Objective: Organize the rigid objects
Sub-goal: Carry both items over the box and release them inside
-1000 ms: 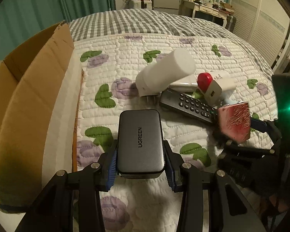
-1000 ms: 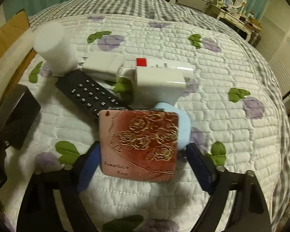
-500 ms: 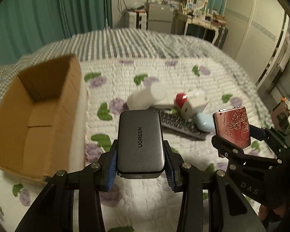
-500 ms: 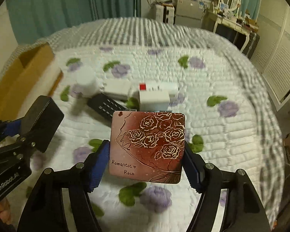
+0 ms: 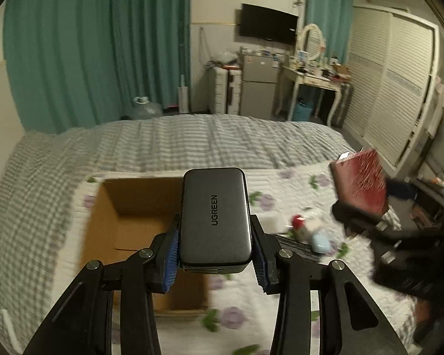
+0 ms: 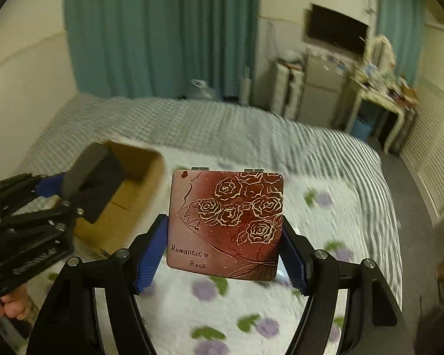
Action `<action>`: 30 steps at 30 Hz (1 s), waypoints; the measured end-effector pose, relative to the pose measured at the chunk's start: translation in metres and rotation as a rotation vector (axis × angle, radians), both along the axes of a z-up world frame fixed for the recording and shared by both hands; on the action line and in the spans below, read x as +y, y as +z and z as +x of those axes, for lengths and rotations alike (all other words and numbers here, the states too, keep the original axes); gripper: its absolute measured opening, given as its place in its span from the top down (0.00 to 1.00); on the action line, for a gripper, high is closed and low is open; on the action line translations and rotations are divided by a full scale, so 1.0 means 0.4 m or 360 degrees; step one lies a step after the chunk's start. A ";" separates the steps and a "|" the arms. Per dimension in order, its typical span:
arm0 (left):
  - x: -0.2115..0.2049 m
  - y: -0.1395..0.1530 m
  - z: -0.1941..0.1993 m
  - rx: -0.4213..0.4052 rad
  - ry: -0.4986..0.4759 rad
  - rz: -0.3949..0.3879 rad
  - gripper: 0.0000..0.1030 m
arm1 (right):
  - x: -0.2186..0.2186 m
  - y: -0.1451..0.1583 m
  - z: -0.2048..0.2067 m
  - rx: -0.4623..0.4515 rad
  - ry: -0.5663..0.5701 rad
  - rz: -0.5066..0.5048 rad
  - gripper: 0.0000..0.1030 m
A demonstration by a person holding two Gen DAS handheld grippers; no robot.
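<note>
Grey charger [image 5: 215, 217] clamped in left gripper [image 5: 215, 254]; right gripper [image 6: 223, 254] clamps tin [image 6: 225, 224].
Risk: early release misses box [image 5: 127, 222].

A dark grey rounded-rectangular UGREEN charger [image 5: 215, 217] fills the lower centre of the left view; a flat red square rose-printed case [image 6: 226, 224] sits centred in the right view.

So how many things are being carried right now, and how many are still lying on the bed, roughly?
Carried, grey UGREEN charger and red rose case: 2
On the quilt, blurred pile with remote, red-capped and pale blue items: at least 3
Cardboard box: 1
Total: at least 6
</note>
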State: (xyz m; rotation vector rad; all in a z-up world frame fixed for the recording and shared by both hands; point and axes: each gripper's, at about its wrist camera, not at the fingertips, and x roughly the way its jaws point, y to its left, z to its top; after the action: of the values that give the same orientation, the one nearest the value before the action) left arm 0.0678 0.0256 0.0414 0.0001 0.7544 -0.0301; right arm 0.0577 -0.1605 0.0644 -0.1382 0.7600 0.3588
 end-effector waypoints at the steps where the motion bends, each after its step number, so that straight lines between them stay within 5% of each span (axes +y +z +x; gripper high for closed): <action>1: 0.032 0.000 0.007 0.0003 0.0031 0.0024 0.59 | 0.025 0.017 0.010 -0.0016 0.0034 0.0004 0.31; 9: 0.194 -0.085 0.057 0.0087 0.0146 0.0163 0.59 | 0.222 0.036 0.127 0.0000 0.0237 0.0058 0.31; 24: 0.251 -0.277 0.119 0.0287 0.0143 0.0170 0.59 | 0.436 -0.218 0.283 0.0267 0.0341 0.0037 0.31; 30: 0.249 -0.311 0.132 0.0336 0.0146 0.0179 0.59 | 0.465 -0.273 0.308 0.0261 0.0330 -0.0060 0.31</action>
State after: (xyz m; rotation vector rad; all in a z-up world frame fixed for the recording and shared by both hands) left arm 0.1206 0.1251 -0.0829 0.0703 0.9654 0.1011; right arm 0.1807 0.0255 -0.0447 -0.2259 0.9178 0.5579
